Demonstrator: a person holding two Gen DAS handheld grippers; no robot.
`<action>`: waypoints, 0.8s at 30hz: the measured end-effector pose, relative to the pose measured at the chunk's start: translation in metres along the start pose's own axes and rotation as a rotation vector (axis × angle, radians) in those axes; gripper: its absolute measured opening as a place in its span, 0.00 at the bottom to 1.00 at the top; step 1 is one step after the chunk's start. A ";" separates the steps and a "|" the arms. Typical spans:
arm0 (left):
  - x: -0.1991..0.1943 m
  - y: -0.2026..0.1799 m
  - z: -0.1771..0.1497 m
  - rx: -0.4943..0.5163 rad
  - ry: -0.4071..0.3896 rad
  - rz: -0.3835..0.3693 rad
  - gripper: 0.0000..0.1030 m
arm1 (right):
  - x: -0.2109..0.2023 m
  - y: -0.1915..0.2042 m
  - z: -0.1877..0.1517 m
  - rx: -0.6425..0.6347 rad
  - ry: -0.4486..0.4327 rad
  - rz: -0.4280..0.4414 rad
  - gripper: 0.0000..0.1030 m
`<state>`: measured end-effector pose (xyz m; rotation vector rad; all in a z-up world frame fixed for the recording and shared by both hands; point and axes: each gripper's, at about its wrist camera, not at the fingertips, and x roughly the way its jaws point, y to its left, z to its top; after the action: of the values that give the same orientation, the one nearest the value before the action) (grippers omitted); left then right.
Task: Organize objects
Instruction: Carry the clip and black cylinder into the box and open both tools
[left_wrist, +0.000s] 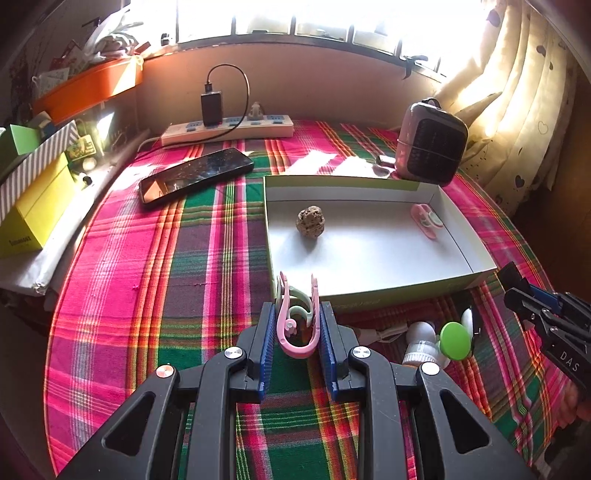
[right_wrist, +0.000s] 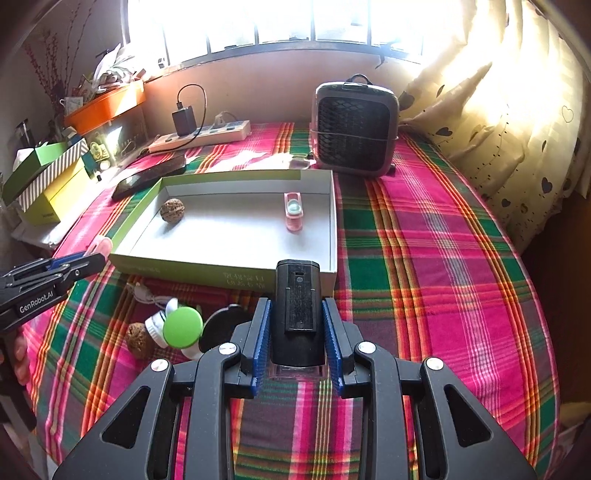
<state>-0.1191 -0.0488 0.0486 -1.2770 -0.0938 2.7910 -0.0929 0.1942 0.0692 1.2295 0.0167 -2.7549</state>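
Left tool pinches pink clip; right tool clamps black device. I judge clip may spring free short of box ahead.

R claw is gripping a black rectangular device btwn its blue pads, above the plaid tabletop. Shallow box ahead is holding a walnut & pink clip. L claw is pinching sth pink at left edge.

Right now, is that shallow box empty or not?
Not empty. The box holds a walnut near one side and a pink clip near the other.
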 end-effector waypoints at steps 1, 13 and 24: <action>0.001 -0.002 0.002 0.007 -0.003 0.000 0.20 | 0.001 0.001 0.004 -0.003 -0.001 0.007 0.28; 0.021 -0.009 0.029 0.017 0.002 -0.019 0.20 | 0.034 0.012 0.046 -0.034 0.024 0.051 0.28; 0.049 -0.012 0.042 0.017 0.037 -0.014 0.20 | 0.078 0.020 0.079 -0.069 0.078 0.079 0.28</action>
<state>-0.1827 -0.0336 0.0398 -1.3181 -0.0761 2.7490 -0.2005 0.1607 0.0646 1.2900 0.0688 -2.6156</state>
